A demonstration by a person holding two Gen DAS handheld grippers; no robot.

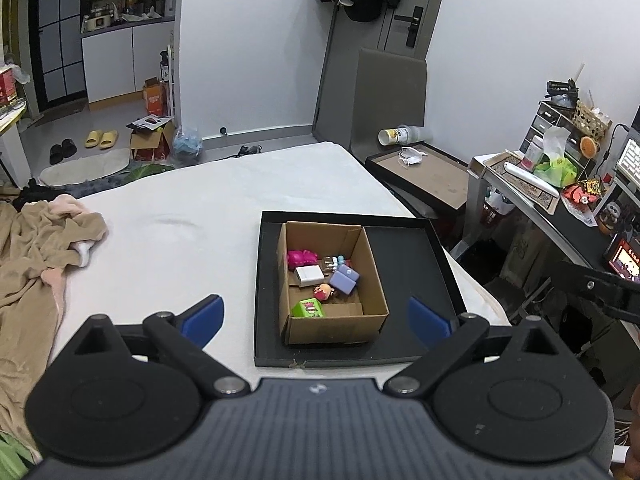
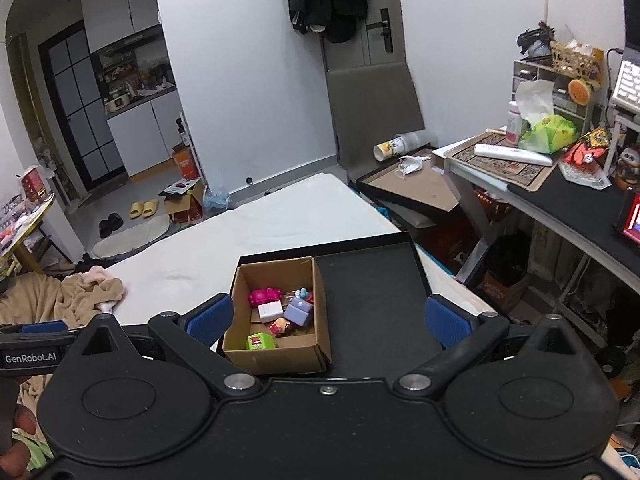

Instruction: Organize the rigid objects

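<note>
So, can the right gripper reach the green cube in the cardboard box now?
Probably yes. The right gripper is open and empty, the cardboard box has no lid, and the green cube lies uncovered near its front wall.

I am seeing even, soft indoor light, sharp focus throughout, and fisheye bending straight walls near the edges.

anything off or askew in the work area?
Nothing spilled or damaged. The toys lie jumbled in the cardboard box: the purple box is tilted and the small figurine lies on its side. The cardboard box sits in the left part of the black tray. Both hand-held grippers are open, empty.
</note>
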